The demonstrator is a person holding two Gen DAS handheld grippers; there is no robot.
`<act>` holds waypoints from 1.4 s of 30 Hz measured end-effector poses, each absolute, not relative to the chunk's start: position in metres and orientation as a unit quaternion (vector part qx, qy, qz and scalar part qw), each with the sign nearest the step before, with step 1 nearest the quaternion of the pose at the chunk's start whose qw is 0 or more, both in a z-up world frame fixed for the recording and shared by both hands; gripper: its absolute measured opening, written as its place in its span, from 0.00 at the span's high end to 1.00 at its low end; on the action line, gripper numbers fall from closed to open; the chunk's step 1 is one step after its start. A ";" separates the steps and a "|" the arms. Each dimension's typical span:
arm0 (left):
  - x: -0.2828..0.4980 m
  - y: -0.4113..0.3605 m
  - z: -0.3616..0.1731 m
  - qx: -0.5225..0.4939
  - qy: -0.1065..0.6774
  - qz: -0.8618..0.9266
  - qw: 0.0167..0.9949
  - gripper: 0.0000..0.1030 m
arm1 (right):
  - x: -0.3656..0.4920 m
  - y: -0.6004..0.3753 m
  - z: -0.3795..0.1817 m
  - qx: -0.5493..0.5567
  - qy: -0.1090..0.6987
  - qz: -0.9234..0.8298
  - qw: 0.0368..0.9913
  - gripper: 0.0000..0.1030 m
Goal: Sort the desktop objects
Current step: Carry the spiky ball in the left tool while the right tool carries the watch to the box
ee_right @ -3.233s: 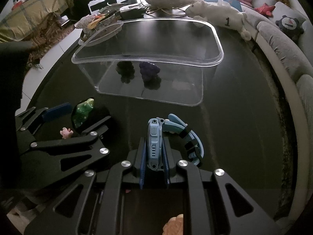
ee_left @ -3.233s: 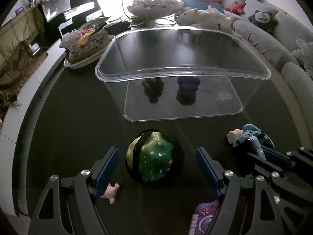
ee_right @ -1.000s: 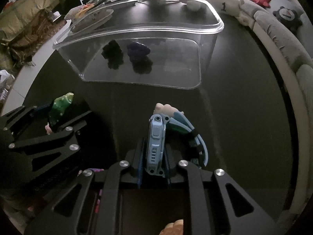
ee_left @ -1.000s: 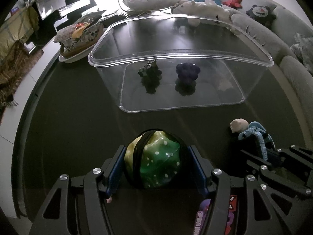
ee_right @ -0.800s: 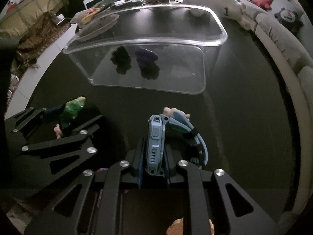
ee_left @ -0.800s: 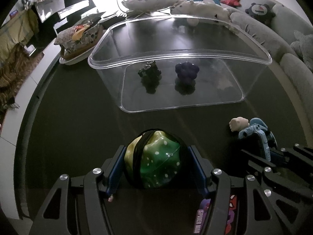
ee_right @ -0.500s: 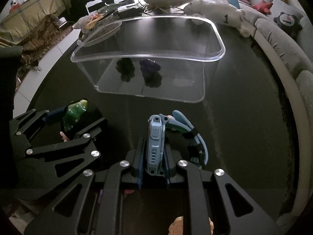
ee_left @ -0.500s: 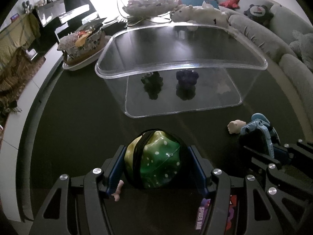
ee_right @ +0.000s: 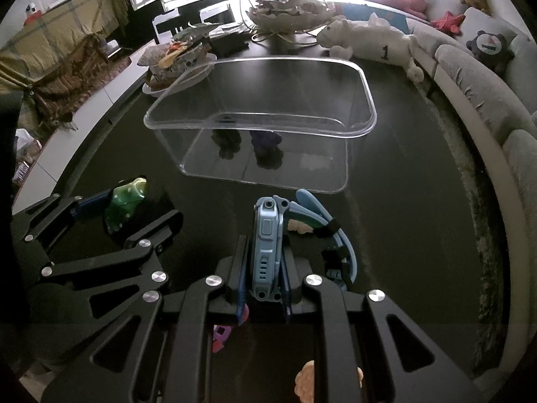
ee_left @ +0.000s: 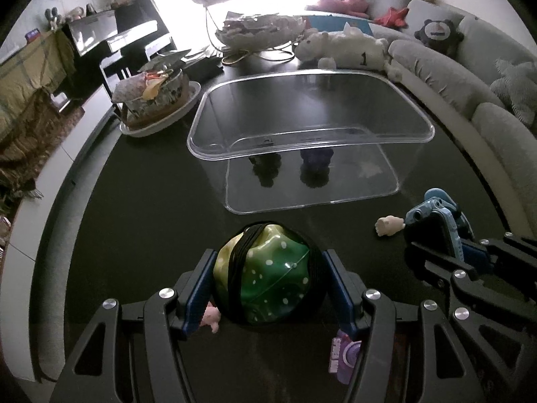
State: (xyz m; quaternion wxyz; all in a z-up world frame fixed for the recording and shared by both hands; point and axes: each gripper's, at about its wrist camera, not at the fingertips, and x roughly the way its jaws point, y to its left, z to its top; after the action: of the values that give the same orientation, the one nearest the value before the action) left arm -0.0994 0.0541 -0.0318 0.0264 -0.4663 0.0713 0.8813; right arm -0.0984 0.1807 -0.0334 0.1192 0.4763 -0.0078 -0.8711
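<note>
My left gripper (ee_left: 270, 277) is shut on a green spotted toy (ee_left: 265, 273) with a black band, held low over the dark table. The same green spotted toy (ee_right: 126, 203) shows at left in the right wrist view. My right gripper (ee_right: 265, 262) is shut on a blue watch (ee_right: 266, 248), its strap looping to the right; the blue watch (ee_left: 443, 223) also appears at right in the left wrist view. Ahead stands a clear plastic bin (ee_left: 312, 134) holding a dark green toy (ee_left: 265, 161) and a purple toy (ee_left: 317, 158). The clear plastic bin (ee_right: 265, 127) sits straight ahead of the watch.
A small pale figure (ee_left: 389, 225) lies on the table beside the watch. A tiny pink figure (ee_left: 210, 317) and a purple card (ee_left: 344, 357) lie under my left gripper. A cake dish (ee_left: 154, 100), a bowl stand (ee_left: 258, 33), a white plush (ee_left: 345, 47) and a sofa (ee_left: 453, 77) ring the table.
The left gripper closed on the green toy. Both grippers lifted their loads, then dropped lower and back from the bin, whose rim now sits higher in view.
</note>
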 end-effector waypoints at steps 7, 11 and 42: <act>-0.087 0.048 -0.009 -0.445 0.057 0.893 0.023 0.43 | -0.090 0.177 -0.015 0.459 -0.005 -0.880 0.123 0.86; -0.078 0.046 0.005 -0.437 0.050 0.898 0.017 0.43 | -0.084 0.176 -0.002 0.446 -0.004 -0.886 0.126 0.86; -0.092 0.035 0.063 -0.399 0.045 0.916 0.014 0.43 | -0.093 0.163 0.063 0.400 0.006 -0.909 0.122 0.86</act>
State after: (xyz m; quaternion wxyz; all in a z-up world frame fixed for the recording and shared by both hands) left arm -0.0921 0.0353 0.0629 0.0140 -0.3994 0.0453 0.9156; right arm -0.0928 0.1631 0.0626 0.1220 0.3995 0.0057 -0.9086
